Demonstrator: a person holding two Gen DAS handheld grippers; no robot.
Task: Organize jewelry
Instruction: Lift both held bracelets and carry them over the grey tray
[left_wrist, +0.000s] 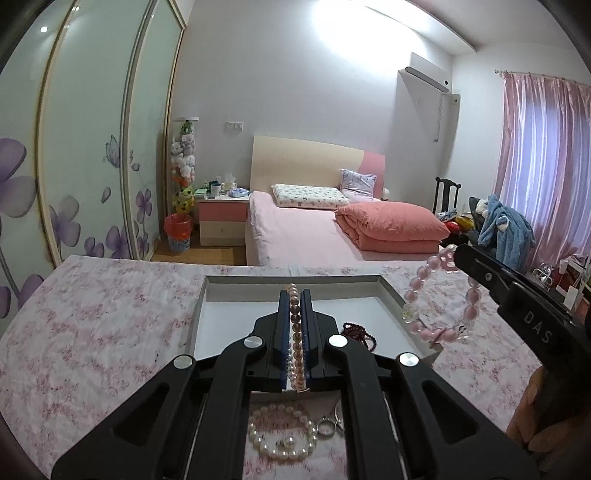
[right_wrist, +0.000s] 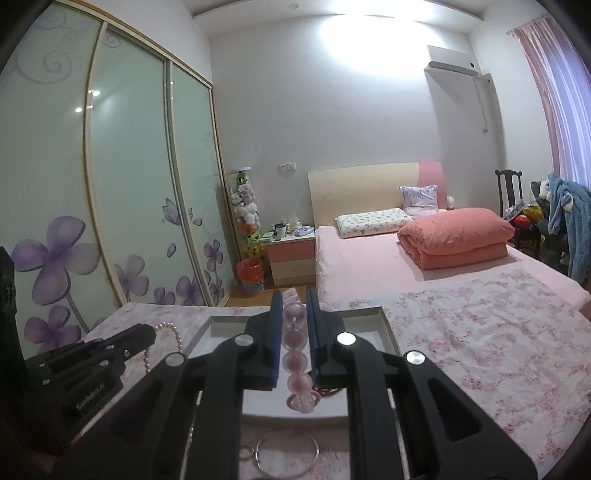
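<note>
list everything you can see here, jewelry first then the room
small pearl bracelet: 1, pinkish white, clamped in the left gripper
big bead bracelet: 1, pink, held by the right gripper above the tray's right edge
dark bead strand: 1, dark red, inside the tray
white pearl bracelet: 1, white, on the cloth near the camera
metal rings: a large bangle and smaller rings, silver, on the cloth in front of the tray
tray: 1, white, on the floral cloth
bed: 1, pink, behind
quilt: 1, salmon, folded on bed
nightstand: 1, pink and cream, beside bed
left gripper: black, blue fingers
right gripper: black, blue fingers
</note>
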